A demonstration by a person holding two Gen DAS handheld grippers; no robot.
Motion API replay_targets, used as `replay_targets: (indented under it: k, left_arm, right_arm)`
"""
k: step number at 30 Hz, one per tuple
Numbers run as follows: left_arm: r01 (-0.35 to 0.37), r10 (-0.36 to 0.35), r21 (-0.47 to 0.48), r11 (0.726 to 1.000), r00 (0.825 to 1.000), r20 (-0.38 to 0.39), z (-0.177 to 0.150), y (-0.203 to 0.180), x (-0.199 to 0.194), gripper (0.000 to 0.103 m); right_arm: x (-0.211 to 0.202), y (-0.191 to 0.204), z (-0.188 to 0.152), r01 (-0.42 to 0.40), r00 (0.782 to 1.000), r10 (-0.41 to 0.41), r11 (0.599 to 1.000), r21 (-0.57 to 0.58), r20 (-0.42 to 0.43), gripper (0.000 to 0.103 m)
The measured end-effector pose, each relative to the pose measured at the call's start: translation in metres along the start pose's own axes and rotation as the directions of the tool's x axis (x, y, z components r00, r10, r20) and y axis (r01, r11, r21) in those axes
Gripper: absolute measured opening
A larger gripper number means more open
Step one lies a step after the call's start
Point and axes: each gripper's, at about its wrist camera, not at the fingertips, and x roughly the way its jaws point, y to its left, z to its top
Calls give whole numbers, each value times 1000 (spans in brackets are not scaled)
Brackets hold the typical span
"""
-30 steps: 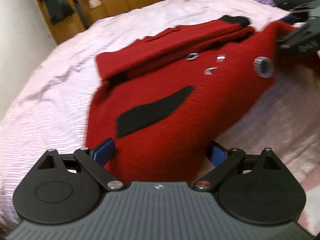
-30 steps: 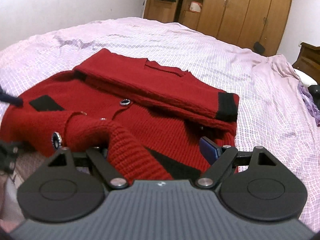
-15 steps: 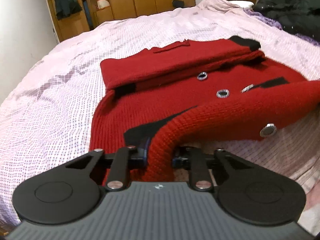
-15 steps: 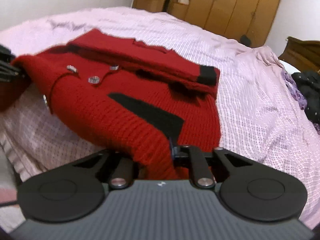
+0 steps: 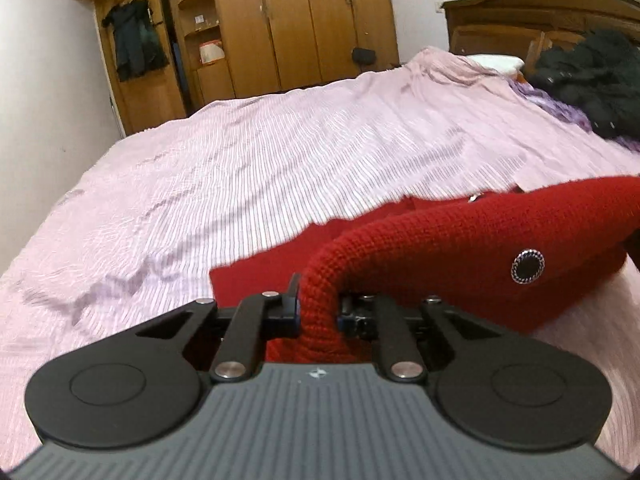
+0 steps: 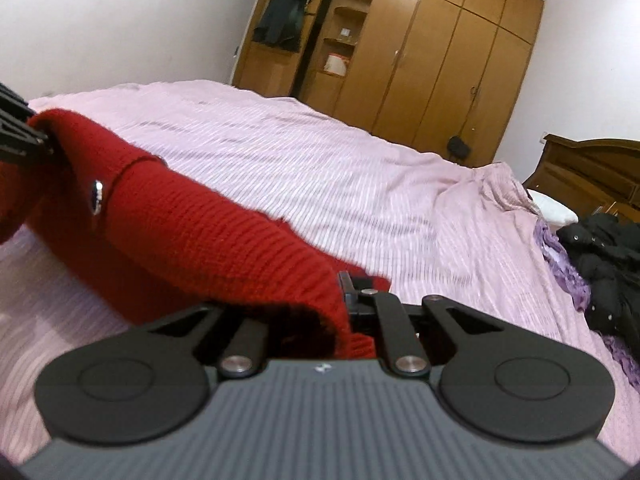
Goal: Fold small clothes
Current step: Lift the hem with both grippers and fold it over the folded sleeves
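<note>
gripping the red cardigan (image 5: 460, 248) w/ both tongs, i see it raised off the bed (image 5: 240, 184) and stretched btwn them. left tongs (image 5: 318, 308) are clamped tight on a fold of the knit at its left end; the fabric bunches btwn the closed fingers and hangs down over the housing. right tongs (image 6: 340, 312) are likewise pinched shut on the ribbed edge at the other end, w/ a black trim strip showing just under the grip. in the right wrist view the left tongs show at the far left edge, touching the cardigan's other end.

a round dark button (image 5: 528, 267) w/ a sparkly rim sits on the raised part, facing the left cam. below the lifted edge, more of the cardigan lies flat on the pink striped sheet, near the bed's front edge.

further back: wooden wardrobe (image 6: 432, 52) along the wall, dark garment (image 5: 134, 46) hanging on it, wooden headboard (image 5: 532, 16), and a pile of black clothes (image 6: 600, 264) on the bed by the pillow, well apart from the cardigan.
</note>
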Motion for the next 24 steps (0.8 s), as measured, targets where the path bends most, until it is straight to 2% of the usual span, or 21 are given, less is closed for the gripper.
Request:
replay_targets:
  k: [6, 10, 13, 15, 18, 19, 20, 21, 22, 23, 24]
  left_arm:
    - [13, -19, -68, 998, 996, -83, 31, 20, 90, 16]
    - [36, -56, -112, 993, 982, -180, 35, 30, 144, 16]
    - [44, -60, -81, 996, 975, -212, 32, 30, 162, 17]
    - [40, -55, -71, 997, 975, -213, 29, 27, 163, 22]
    - [41, -51, -52, 998, 977, -209, 27, 29, 156, 34]
    - [41, -50, -44, 998, 976, -212, 28, 31, 152, 45]
    - [44, -51, -39, 998, 975, -214, 30, 33, 146, 59]
    - [48, -55, -37, 998, 976, -210, 31, 36, 139, 66]
    - [51, -58, -39, 998, 977, -206, 32, 39, 132, 75]
    - [59, -67, -43, 997, 978, -199, 33, 44, 125, 78]
    - [70, -78, -45, 997, 978, -193, 33, 48, 119, 81]
  right_arm:
    - [74, -12, 18, 6, 997, -3, 999, 45, -74, 12]
    - [116, -9, 18, 12, 990, -12, 1000, 4, -139, 12]
    - [140, -8, 13, -5, 979, 6, 1000, 7, -202, 12]
    - [152, -7, 9, -18, 972, 20, 1000, 12, -233, 14]
    - [155, -6, 3, -14, 973, 18, 1000, 19, -229, 20]
    - [154, -6, 4, -10, 974, 16, 1000, 26, -225, 22]
    - [151, -6, 5, -7, 975, 13, 999, 32, -222, 30]
    - [147, -10, 6, -5, 976, 13, 999, 40, -216, 40]
    - [144, -16, 7, -6, 978, 18, 998, 56, -209, 46]
    - [140, -22, 7, -13, 979, 29, 997, 79, -204, 55]
    - [139, -30, 8, -23, 979, 45, 994, 108, -201, 58]
